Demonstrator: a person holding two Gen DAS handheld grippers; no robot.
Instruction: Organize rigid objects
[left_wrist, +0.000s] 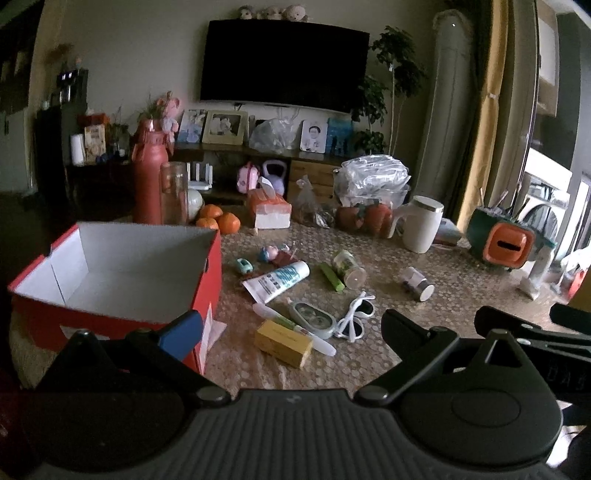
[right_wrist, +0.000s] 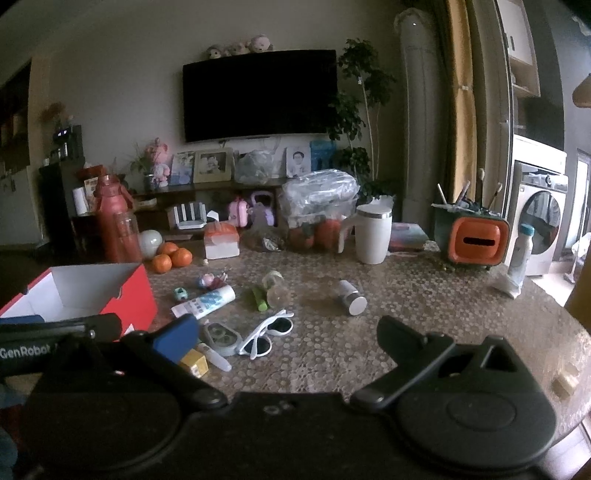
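Observation:
A red box with a white inside stands open at the left of the table. Small items lie scattered beside it: a white tube, a yellow block, a white pen-like stick, a grey oval case, white sunglasses, a green stick, a small jar and a small bottle on its side. My left gripper is open above the yellow block, holding nothing. My right gripper is open near the sunglasses, also with nothing in it.
At the back of the table stand a red flask, oranges, a tissue box, a white mug, a bag-covered bowl and an orange-green holder. The table edge curves at the right.

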